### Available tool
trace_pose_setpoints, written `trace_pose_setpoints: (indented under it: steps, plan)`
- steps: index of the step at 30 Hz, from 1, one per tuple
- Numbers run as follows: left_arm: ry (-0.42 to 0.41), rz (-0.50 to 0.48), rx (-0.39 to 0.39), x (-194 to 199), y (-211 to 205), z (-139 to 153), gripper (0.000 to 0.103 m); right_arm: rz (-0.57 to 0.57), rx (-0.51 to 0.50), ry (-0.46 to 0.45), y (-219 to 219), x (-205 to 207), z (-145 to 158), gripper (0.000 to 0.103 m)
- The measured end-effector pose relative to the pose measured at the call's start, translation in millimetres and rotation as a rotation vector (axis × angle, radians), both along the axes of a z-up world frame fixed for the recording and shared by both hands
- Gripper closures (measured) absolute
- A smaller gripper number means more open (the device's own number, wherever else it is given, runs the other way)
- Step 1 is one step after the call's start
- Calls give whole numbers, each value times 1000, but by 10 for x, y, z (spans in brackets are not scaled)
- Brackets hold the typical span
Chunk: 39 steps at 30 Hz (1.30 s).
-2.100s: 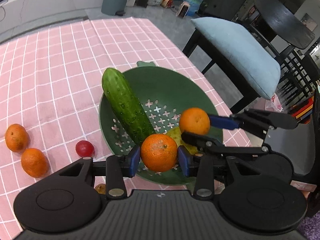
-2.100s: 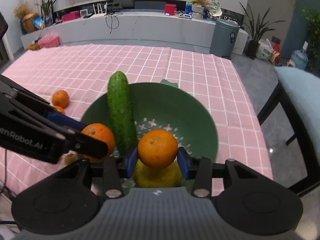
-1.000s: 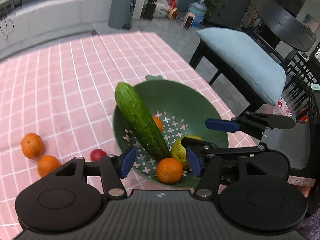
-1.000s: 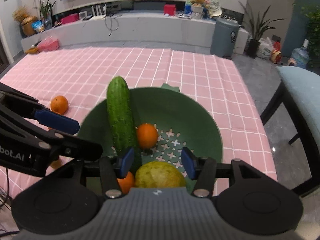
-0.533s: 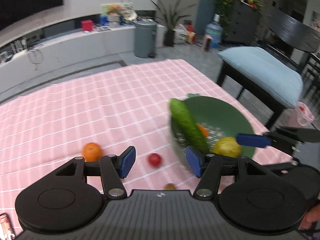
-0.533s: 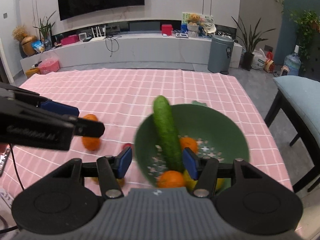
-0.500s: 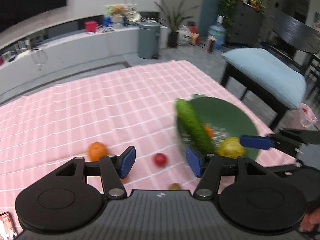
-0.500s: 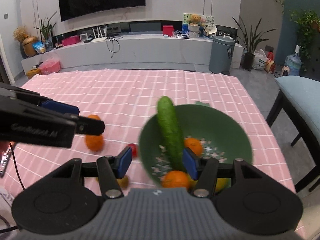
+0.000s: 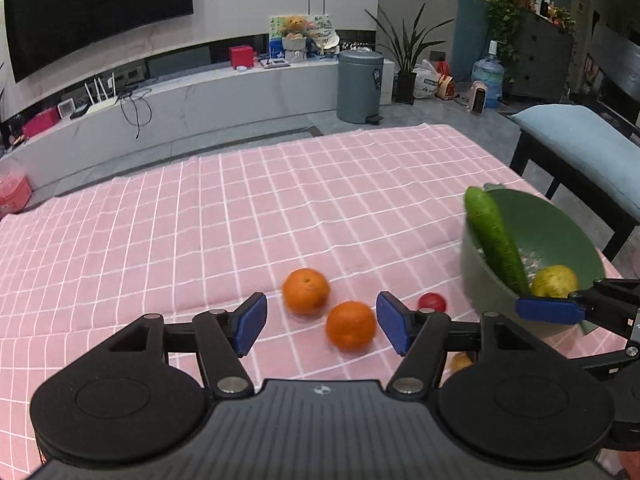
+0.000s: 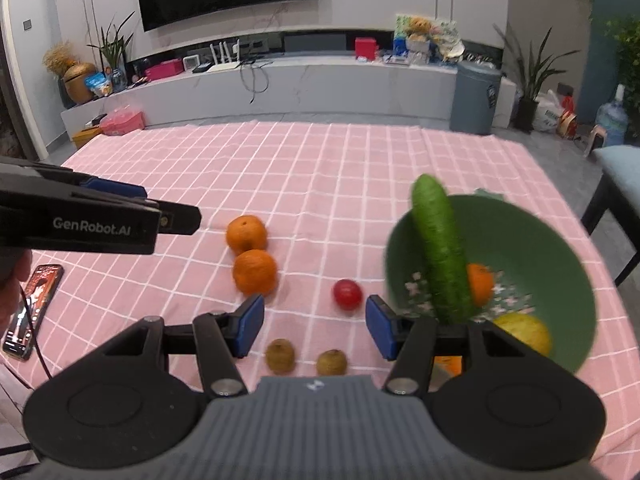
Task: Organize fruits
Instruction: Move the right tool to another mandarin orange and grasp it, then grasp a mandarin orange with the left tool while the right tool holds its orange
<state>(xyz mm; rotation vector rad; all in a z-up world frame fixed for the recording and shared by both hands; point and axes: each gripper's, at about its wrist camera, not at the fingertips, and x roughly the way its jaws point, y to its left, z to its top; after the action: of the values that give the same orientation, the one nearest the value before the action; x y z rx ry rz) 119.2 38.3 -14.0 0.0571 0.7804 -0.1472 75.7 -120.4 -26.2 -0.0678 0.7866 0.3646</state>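
Two oranges lie on the pink checked cloth: a farther orange (image 9: 306, 291) (image 10: 246, 233) and a nearer orange (image 9: 351, 325) (image 10: 255, 272). My left gripper (image 9: 320, 326) hovers over them, jaws opening, nothing pressed between its pads. A red tomato (image 10: 347, 294) (image 9: 432, 302) lies to their right. Two kiwis (image 10: 280, 355) (image 10: 331, 362) sit in front of my right gripper (image 10: 314, 330), which is open and empty. The green colander (image 10: 536, 240) (image 9: 548, 228) at the right holds a cucumber (image 10: 442, 252) (image 9: 496, 246), an orange (image 10: 480, 282) and a yellow fruit (image 10: 522, 330) (image 9: 554, 280).
A phone (image 10: 32, 316) with a cable lies at the cloth's left edge, near a hand. A black chair with a blue cushion (image 9: 580, 144) stands beyond the table's right side. A low white console and a grey bin (image 9: 360, 84) are at the back.
Both grippers let their oranges go into the colander, then swung left away from it. The two loose oranges now lie between the left gripper's fingers, and its jaws have widened.
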Motion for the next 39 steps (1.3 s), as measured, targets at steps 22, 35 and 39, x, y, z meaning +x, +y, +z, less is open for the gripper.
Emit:
trace_pose_setpoints:
  steps: [22,35,39]
  plan:
    - [98,57,-146,258,627,-457,35,111,-71,60,652,528,-547,56]
    - [121,43,-202,494,617,-592,36,156,-30,75,840,793,-748,64]
    - [126,32,-208,559,576,-628,38,170,-21,76,862,820,-762,65]
